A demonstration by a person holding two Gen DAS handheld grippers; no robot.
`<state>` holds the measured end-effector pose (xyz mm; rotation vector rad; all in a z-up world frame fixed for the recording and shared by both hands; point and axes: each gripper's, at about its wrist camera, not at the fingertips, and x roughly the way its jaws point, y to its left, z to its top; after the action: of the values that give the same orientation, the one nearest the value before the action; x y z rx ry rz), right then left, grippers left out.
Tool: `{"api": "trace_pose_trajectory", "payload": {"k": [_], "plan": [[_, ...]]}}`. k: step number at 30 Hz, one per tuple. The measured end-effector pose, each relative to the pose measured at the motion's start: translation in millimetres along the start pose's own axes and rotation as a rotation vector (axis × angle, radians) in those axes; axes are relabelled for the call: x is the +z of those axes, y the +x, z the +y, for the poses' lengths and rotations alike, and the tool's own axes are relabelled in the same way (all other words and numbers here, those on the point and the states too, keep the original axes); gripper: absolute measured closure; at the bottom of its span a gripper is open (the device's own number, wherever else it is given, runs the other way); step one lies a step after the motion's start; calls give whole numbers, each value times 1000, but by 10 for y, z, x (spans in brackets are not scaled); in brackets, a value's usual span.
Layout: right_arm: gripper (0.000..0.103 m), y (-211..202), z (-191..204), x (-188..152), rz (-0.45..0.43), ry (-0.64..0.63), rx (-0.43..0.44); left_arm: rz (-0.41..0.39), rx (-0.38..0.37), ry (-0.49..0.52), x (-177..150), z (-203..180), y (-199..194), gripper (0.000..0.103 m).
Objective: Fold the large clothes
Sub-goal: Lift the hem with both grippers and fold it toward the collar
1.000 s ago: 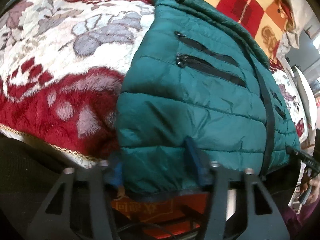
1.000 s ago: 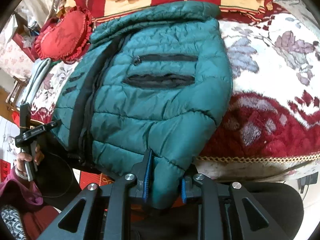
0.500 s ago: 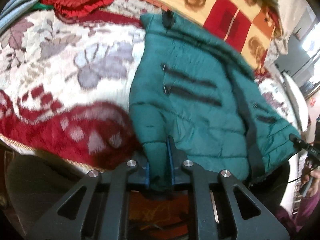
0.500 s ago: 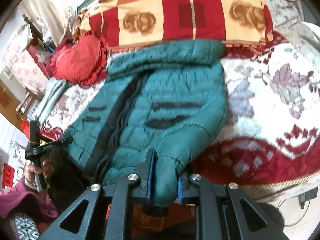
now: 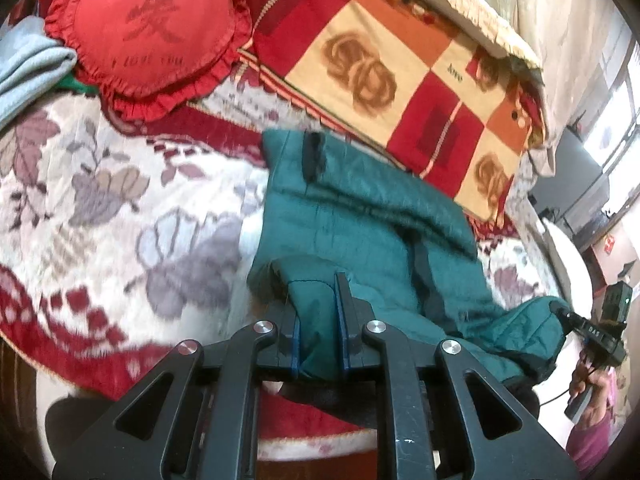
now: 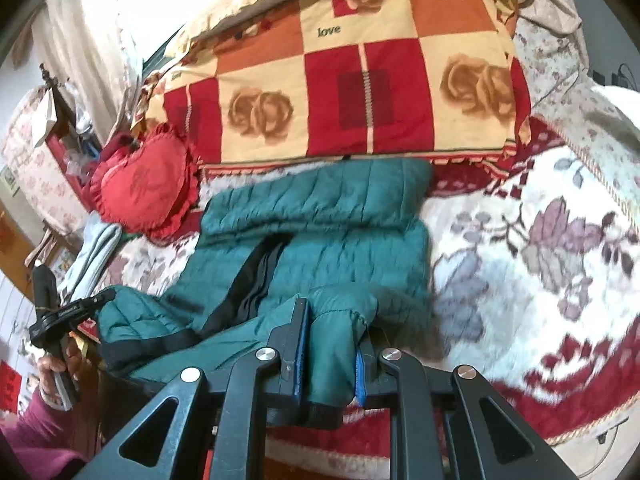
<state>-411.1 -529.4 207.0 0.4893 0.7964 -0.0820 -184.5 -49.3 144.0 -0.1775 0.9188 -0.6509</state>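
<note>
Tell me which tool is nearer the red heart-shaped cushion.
Left. The left tool grips the green jacket at the bottom corner on the heart cushion side; the right tool grips the opposite bottom corner, farther away.

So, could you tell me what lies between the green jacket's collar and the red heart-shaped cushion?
Only bare floral blanket: in the left wrist view it separates the jacket from the cushion. The right wrist view shows the same gap.

left tool (image 5: 319,330) now clamped on jacket (image 5: 360,224) hem, both tools lifting hem off bed edge toward collar
</note>
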Motion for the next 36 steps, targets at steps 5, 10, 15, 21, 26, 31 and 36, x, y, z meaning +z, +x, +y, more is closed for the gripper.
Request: {"api": "trace_pose_trajectory", "payload": {"k": [5, 10, 15, 21, 26, 31, 36], "plan": [[86, 144, -93, 325, -29, 28, -22, -47, 28, -11, 297, -41, 145, 90], [86, 382, -127, 644, -41, 22, -69, -77, 60, 0, 570, -128, 347, 90], [86, 683, -190, 928, -20, 9, -127, -99, 107, 23, 829, -241, 596, 90], [86, 938, -339, 1152, -10, 38, -174, -114, 170, 39, 1034, -281, 861, 90], [86, 1152, -432, 1285, 6, 54, -208, -110, 210, 63, 1140, -286, 1059, 90], [86, 1310, -460, 1389, 13, 55, -225, -100, 228, 60, 1239, -268, 1220, 90], [86, 1431, -492, 1515, 15, 68, -228, -85, 239, 49, 1360, -243, 1377, 90]]}}
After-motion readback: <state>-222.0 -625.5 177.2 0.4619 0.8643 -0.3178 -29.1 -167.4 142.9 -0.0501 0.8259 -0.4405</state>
